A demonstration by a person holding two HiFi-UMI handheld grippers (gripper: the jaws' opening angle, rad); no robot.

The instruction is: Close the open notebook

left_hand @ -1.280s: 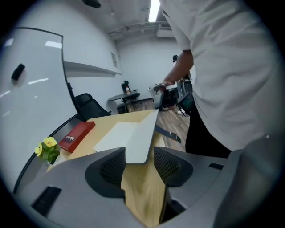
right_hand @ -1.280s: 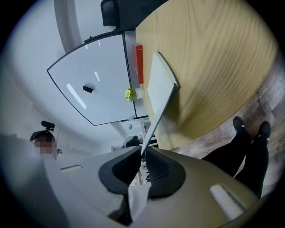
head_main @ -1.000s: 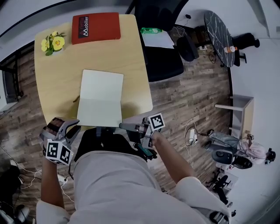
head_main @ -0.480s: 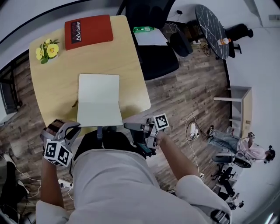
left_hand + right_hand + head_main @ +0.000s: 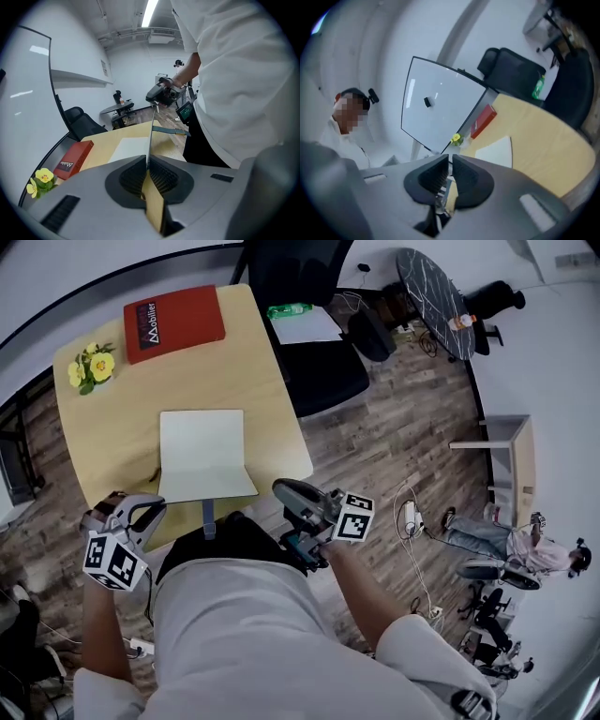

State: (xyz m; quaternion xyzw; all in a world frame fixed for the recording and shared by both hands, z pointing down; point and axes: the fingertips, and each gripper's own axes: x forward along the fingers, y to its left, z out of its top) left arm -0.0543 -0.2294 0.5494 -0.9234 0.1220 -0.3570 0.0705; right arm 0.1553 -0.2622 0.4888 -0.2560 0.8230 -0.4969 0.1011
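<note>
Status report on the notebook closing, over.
Left gripper shut on notebook, near edge. Right gripper shut, empty, apart from it. Notebook open on table. Red book, flowers beyond, not blocking.

Pale honey-coloured wood on the table (image 5: pixel 272 399), and the notebook (image 5: pixel 202 442) shows plain white pages. The book (image 5: pixel 173 322) is red with white lettering. Yellow flowers (image 5: pixel 89 367), green leaves. The left tongs (image 5: pixel 148 510) and right tongs (image 5: pixel 286 491) are grey, each with a cube of black-and-white square markers. The floor (image 5: pixel 375 437) runs in brown-grey planks, and the chair (image 5: pixel 323 371) is black.
</note>
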